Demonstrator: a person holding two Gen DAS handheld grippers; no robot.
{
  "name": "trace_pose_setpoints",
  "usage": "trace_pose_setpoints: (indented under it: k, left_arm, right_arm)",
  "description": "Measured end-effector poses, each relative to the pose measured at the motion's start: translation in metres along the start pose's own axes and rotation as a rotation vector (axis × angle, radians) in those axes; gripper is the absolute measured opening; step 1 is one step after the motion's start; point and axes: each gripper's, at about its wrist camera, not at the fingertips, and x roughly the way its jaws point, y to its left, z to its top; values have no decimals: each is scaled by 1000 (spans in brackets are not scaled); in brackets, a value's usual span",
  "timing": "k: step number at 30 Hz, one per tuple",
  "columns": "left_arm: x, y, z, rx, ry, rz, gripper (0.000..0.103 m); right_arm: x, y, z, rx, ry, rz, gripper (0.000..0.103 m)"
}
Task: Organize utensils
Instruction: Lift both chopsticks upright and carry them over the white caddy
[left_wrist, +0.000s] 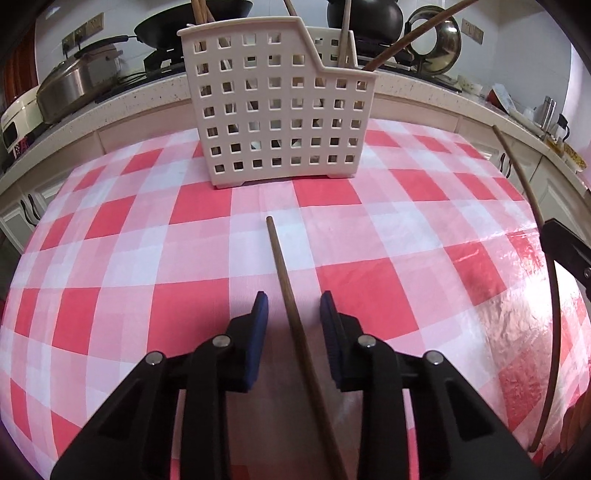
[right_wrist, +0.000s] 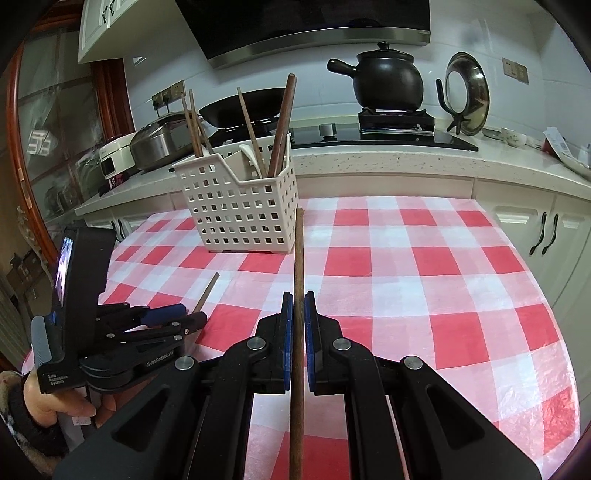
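**A:** Where do you stand?

**B:** Basket (right_wrist: 236, 206) sits at the cloth's (right_wrist: 424, 266) far side, several sticks in it already. Your right gripper (right_wrist: 298, 314) clamps one chopstick (right_wrist: 297, 258); your left gripper (left_wrist: 293, 314) straddles another (left_wrist: 282, 266) lying on the cloth — narrow, pads not touching.

**A:** Next?

**B:** I'd say close left, lift, then drop both in the basket.

**A:** Any writing?

**B:** "GenRobot.AI" and "Data Acquisition System" on the left gripper.

Bright, even indoor light; both views sharp. Glare on the tablecloth (left_wrist: 517, 325) at right. Strong fisheye bending, dark vignetted corners.
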Motion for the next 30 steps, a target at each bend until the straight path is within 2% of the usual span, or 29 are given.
trace_pose_setpoints:
  k: [4, 7, 12, 15, 21, 30]
  left_arm:
    - [3, 1, 3, -4, 1, 19, 20]
    - [4, 3, 4, -8, 1, 19, 8]
    - [1, 9, 3, -13, -8, -13, 6]
    - [-11, 14, 0, -13, -53, -4, 6]
    - [-49, 33, 5, -55, -149, -40, 6]
    - [-124, 58, 14, -70, -314, -53, 6]
  right_arm:
    - [-1, 0, 0, 5, -3, -3, 7]
    - [-2, -3, 0, 14, -7, -10, 7]
    - [-2, -2, 1, 14, -4, -13, 7]
    - [-2, 3, 2, 5, -3, -12, 7]
    - [-5, 20, 9, -19, -27, 4, 7]
    - [-25, 61, 35, -89, -117, 44, 7]
